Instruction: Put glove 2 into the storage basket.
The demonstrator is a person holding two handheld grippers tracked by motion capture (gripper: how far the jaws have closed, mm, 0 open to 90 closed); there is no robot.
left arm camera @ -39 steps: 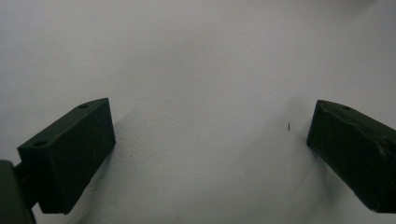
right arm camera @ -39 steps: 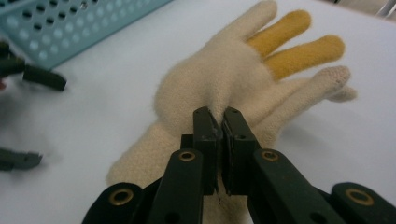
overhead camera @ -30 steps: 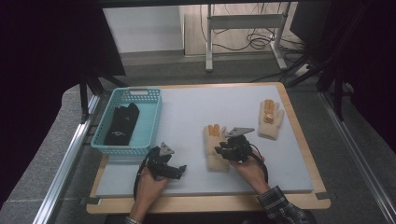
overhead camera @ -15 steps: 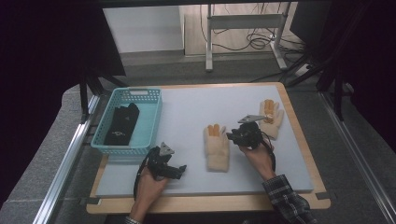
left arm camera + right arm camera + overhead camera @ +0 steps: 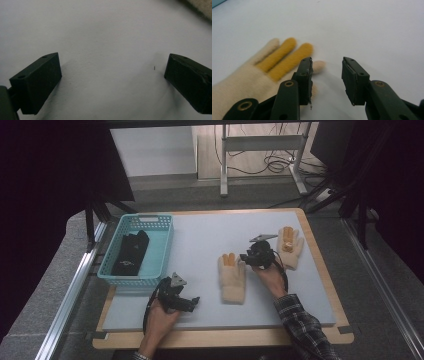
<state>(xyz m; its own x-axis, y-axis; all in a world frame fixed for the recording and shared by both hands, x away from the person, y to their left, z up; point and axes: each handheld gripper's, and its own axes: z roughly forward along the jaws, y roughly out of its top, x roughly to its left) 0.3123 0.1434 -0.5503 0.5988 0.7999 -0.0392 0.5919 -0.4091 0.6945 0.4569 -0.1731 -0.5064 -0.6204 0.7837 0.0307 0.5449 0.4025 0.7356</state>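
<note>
left gripper (image 5: 192,301): jaws wide apart, nothing between, low over the grey mat (image 5: 200,245) near its front edge | near glove (image 5: 232,277): flat, mid-mat, just right of it | right gripper (image 5: 245,258): beyond that glove, jaws just opening, empty | far glove (image 5: 290,246): right of it | blue basket (image 5: 150,265): mat's left, dark cloth (image 5: 130,252) inside

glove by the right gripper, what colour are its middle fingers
Orange-yellow middle fingers on a cream glove; the right gripper view shows it best.
</note>
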